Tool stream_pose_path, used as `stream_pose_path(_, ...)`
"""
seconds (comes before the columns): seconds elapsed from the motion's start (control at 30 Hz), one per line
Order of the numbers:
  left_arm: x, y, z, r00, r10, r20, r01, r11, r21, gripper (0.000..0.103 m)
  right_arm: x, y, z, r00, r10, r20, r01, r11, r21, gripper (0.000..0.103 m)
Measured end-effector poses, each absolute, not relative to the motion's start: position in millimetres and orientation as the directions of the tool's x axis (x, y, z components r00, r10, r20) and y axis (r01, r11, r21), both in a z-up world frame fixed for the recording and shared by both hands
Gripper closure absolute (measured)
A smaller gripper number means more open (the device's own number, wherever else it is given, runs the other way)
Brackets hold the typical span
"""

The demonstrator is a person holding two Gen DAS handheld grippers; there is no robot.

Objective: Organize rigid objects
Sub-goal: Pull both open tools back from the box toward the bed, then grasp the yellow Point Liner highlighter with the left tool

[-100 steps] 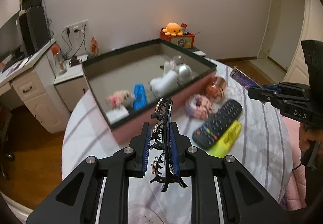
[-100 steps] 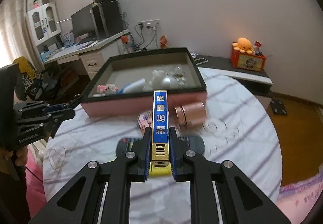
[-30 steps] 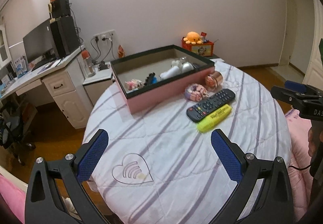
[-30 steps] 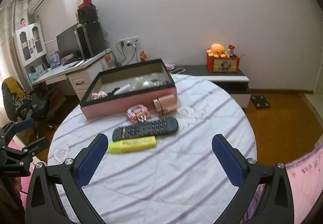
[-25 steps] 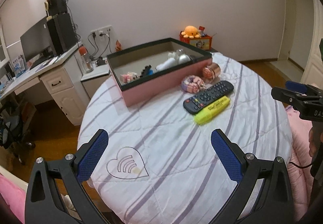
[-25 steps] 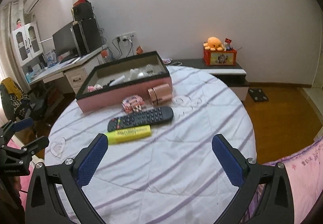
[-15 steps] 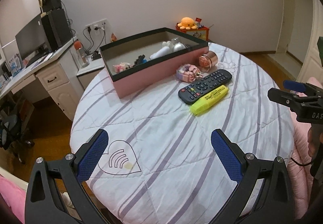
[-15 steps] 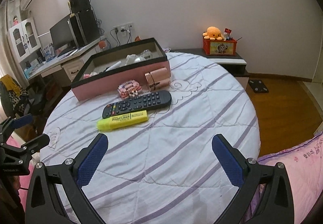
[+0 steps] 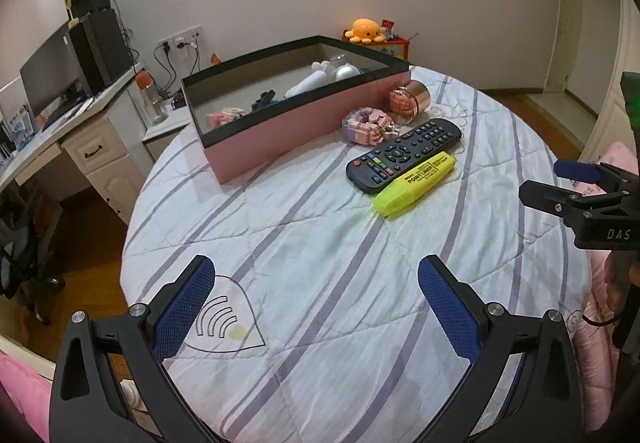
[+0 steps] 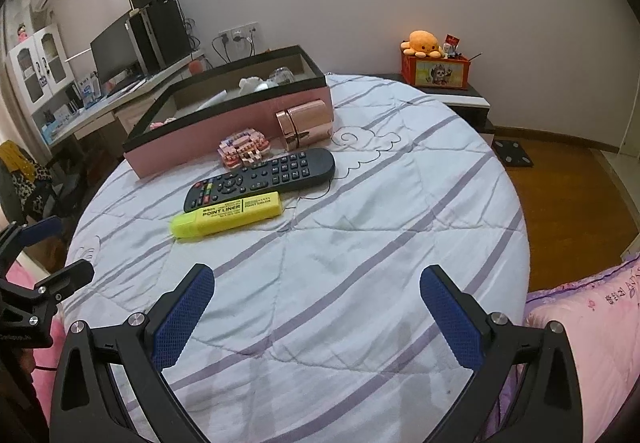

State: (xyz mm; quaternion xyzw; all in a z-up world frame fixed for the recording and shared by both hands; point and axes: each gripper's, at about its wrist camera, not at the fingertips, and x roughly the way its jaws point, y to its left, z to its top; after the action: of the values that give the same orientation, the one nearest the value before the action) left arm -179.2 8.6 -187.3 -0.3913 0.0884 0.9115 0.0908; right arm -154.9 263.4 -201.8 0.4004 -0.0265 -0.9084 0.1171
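A pink box with a black rim (image 9: 280,119) (image 10: 224,125) stands at the far side of the round table and holds several small items. In front of it lie a black remote (image 9: 404,154) (image 10: 260,178), a yellow highlighter (image 9: 414,183) (image 10: 226,218), a pink block toy (image 9: 368,125) (image 10: 242,147) and a rose-gold cylinder (image 9: 408,99) (image 10: 306,121). My left gripper (image 9: 316,307) is wide open and empty over the near table edge. My right gripper (image 10: 316,309) is also wide open and empty, well short of the highlighter.
The table wears a white quilt with purple stripes (image 9: 320,243). A desk with a monitor (image 10: 116,51) stands at the left. A low cabinet with an orange plush octopus (image 10: 424,41) is at the back. Pink bedding (image 10: 592,323) lies at the right.
Both grippers, earlier shut on a hair clip and a blue-gold box, are now open and empty. Both have pulled back and dropped lower toward the near table edge.
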Motion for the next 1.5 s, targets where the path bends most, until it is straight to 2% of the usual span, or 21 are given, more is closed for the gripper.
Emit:
stream_pose_path(0.53, -197.3, 9.4, -211.5, -0.631, 0.113, -0.768, -0.255, -0.965, 0.068, 0.000, -200.5, 265.4, -214.5, -0.641, -0.188, -0.744, 0.147, -0.982, 0.121, 0.000)
stream_pose_path(0.7, -200.7, 11.3, -214.2, -0.624, 0.134, -0.770, -0.269, -0.962, 0.050, 0.000, -216.3, 264.0, -215.3, -0.617, -0.266, -0.740, 0.184, -0.964, 0.193, 0.000)
stream_pose_path(0.87, -203.7, 8.0, -212.0, -0.623, 0.147, -0.768, -0.264, -0.964, 0.030, 0.000, -219.8, 241.8, -218.9, -0.590, -0.307, -0.747, 0.254, -0.948, 0.190, 0.000)
stream_pose_path(1.03, -210.1, 20.1, -207.9, -0.605, 0.243, -0.758, -0.292, -0.954, -0.073, 0.000, -225.6, 268.1, -217.8, -0.613, -0.254, -0.748, 0.145, -0.967, 0.210, 0.000)
stream_pose_path(1.1, -215.9, 33.4, -206.9, -0.614, 0.271, -0.741, -0.336, -0.939, -0.064, 0.000, -224.8, 281.4, -218.5, -0.625, -0.216, -0.750, 0.100, -0.975, 0.198, 0.000)
stream_pose_path(1.2, -229.4, 49.2, -209.4, -0.615, 0.244, -0.750, -0.354, -0.935, -0.014, 0.000, -221.5, 295.7, -220.6, -0.627, -0.202, -0.753, 0.060, -0.976, 0.211, 0.000)
stream_pose_path(1.27, -237.6, 55.8, -211.7, -0.603, 0.257, -0.755, -0.362, -0.932, -0.027, 0.001, -219.4, 304.4, -222.5, -0.625, -0.207, -0.753, 0.049, -0.973, 0.226, 0.000)
stream_pose_path(1.3, -240.8, 59.0, -213.4, -0.593, 0.282, -0.755, -0.379, -0.924, -0.047, 0.002, -218.9, 308.2, -223.2, -0.626, -0.209, -0.752, 0.045, -0.972, 0.232, 0.000)
stream_pose_path(1.37, -248.1, 66.2, -220.7, -0.552, 0.310, -0.774, -0.409, -0.910, -0.073, 0.014, -218.2, 311.5, -223.6, -0.627, -0.215, -0.749, 0.043, -0.969, 0.242, 0.000)
stream_pose_path(1.43, -254.0, 71.0, -228.4, -0.520, 0.311, -0.796, -0.420, -0.904, -0.080, 0.040, -219.4, 314.2, -223.5, -0.629, -0.225, -0.744, 0.047, -0.967, 0.252, 0.000)
stream_pose_path(1.5, -256.5, 73.5, -231.9, -0.515, 0.311, -0.799, -0.421, -0.904, -0.080, 0.043, -219.0, 314.4, -224.8, -0.628, -0.230, -0.743, 0.056, -0.966, 0.252, 0.000)
